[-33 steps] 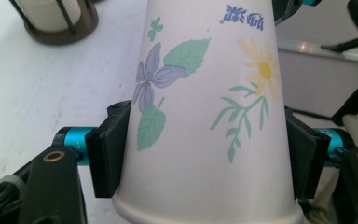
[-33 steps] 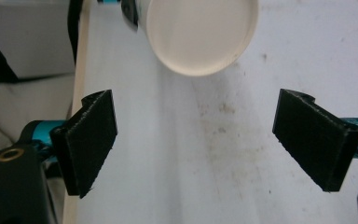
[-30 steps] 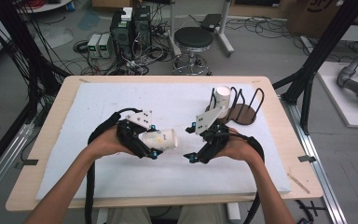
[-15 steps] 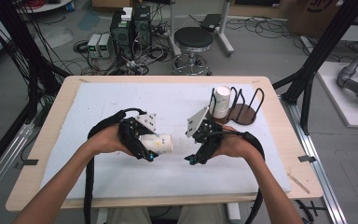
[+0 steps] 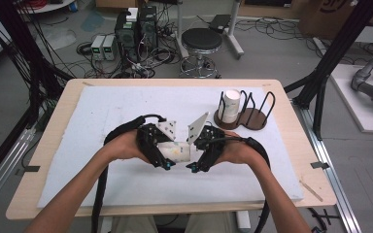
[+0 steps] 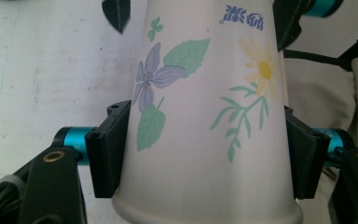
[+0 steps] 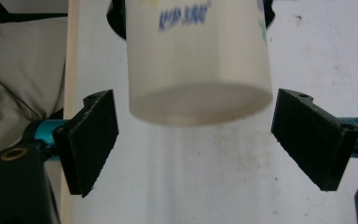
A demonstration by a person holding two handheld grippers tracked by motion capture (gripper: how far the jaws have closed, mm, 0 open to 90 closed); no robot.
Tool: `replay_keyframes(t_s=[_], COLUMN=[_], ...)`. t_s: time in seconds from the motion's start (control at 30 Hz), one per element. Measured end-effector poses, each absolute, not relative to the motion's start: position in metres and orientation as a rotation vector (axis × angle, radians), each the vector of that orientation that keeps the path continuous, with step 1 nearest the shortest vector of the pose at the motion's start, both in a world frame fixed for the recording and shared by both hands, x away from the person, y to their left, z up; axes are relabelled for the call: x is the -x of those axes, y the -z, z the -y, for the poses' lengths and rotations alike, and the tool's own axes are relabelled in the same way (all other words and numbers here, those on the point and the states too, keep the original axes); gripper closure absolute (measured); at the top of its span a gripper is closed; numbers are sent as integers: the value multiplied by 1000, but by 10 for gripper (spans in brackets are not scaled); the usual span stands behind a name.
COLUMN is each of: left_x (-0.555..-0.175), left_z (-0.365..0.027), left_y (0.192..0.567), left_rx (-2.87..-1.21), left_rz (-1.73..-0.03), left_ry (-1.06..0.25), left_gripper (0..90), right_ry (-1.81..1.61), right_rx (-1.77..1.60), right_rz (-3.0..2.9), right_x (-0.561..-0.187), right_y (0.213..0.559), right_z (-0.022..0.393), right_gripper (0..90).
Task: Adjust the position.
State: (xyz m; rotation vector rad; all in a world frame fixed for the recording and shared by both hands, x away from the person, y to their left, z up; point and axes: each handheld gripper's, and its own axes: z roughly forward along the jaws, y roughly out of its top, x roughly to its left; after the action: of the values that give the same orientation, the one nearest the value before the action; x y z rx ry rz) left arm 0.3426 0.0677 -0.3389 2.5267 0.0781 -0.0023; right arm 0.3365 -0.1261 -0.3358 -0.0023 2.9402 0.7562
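A flowered paper cup (image 6: 205,116) is clamped sideways by the left gripper (image 5: 158,148), while the right gripper (image 5: 206,150) is spread wide just beside the cup's base.

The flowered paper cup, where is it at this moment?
In the high view the flowered paper cup lies sideways near the middle of the white mat, between the hands. The left tongs are shut on it; the open right tongs face its base.

The high view looks forward and down from above the table's (image 5: 53,194) near edge. Each gripper view sits very close, facing along its own jaws. All three share the flowered paper cup (image 5: 178,151) (image 6: 205,116) (image 7: 198,60), seen by the gripper views from opposite ends.
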Motion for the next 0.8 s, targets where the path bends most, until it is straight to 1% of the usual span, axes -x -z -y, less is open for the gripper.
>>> replay_keyframes(t_s=[0.07, 0.17, 0.23, 0.3, 0.37, 0.6, 0.63, 0.67, 0.73, 0.77, 0.8], left_x=[-342, -342, -342, -343, -341, -341, -341, -341, -342, -341, -341], left_z=[-65, -64, -64, -64, -64, -67, -67, -67, -69, -69, -70], left_y=[340, 340, 340, 340, 340, 342, 342, 343, 343, 343, 343], left_rx=[-2518, -2527, -2529, -2530, -2526, -2508, -2505, -2495, -2468, -2451, -2452], left_rz=[-84, -71, -69, -61, -60, -67, -66, -63, -37, -45, -39], left_ry=[10, 6, 5, 5, 9, 20, 19, 17, 42, 49, 39], left_gripper=[284, 284, 284, 284, 283, 269, 257, 224, 193, 163, 152], right_ry=[-782, -804, -803, -808, -795, -792, -791, -795, -793, -785, -786], right_rx=[17, 21, 25, 32, 44, 54, 54, 57, 67, 68, 65], right_rz=[-2937, -2934, -2939, -2950, -2940, -2955, -2954, -2956, -2960, -2959, -2959], right_x=[-336, -336, -336, -336, -336, -337, -337, -337, -336, -336, -336], right_y=[335, 334, 333, 334, 335, 336, 336, 336, 336, 336, 336], right_z=[125, 125, 125, 125, 124, 122, 122, 122, 122, 122, 122], right_gripper=[156, 191, 240, 268, 360, 372, 372, 372, 373, 373, 373])
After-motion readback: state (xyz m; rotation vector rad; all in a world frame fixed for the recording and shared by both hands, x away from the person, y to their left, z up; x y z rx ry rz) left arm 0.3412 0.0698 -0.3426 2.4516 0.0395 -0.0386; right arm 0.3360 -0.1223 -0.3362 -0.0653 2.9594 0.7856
